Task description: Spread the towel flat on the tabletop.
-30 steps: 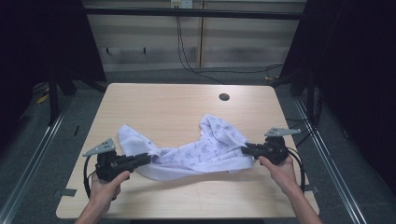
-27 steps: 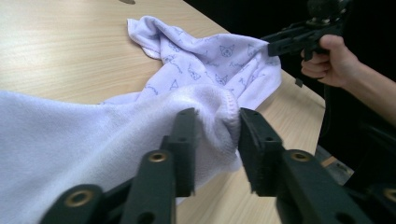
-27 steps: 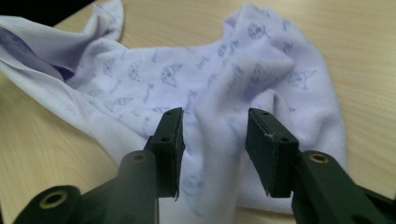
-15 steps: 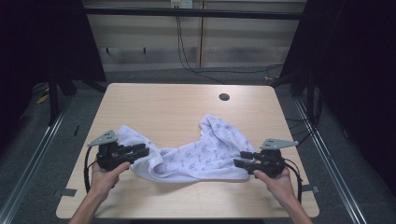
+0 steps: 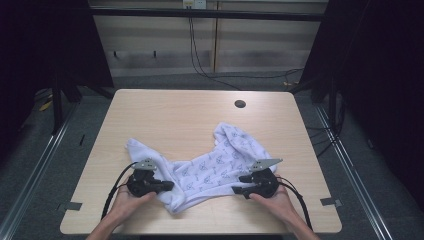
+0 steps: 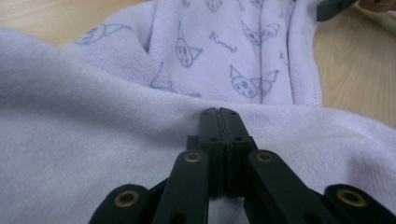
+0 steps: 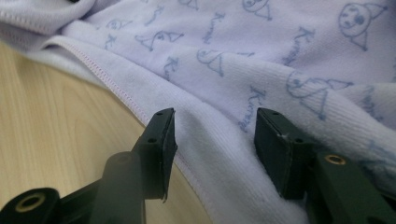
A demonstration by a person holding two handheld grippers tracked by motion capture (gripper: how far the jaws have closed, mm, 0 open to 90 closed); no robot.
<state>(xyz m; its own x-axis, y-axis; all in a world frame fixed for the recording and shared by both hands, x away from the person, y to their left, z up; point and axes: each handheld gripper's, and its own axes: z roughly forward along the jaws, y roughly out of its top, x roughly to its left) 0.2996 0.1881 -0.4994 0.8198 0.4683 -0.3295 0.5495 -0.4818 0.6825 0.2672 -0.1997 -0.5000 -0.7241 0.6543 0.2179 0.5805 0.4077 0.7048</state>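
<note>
Near the front edge of the counter point(image 5: 165, 110), the left tongs point(image 5: 167, 186) are pinched tight on a fold of the white printed towel point(image 5: 215, 165). The right tongs point(image 5: 238, 185) stand spread apart, the towel's hemmed edge lying between them. The towel sprawls crumpled between both hands, reaching toward mid-counter. Farther back sits a dark round hole point(image 5: 240, 104).

Both hands come in from the near edge. The left gripper point(image 5: 165, 186) has its fingers point(image 6: 219, 122) pressed together; the right gripper point(image 5: 239, 184) holds its fingers point(image 7: 161, 140) apart.
</note>
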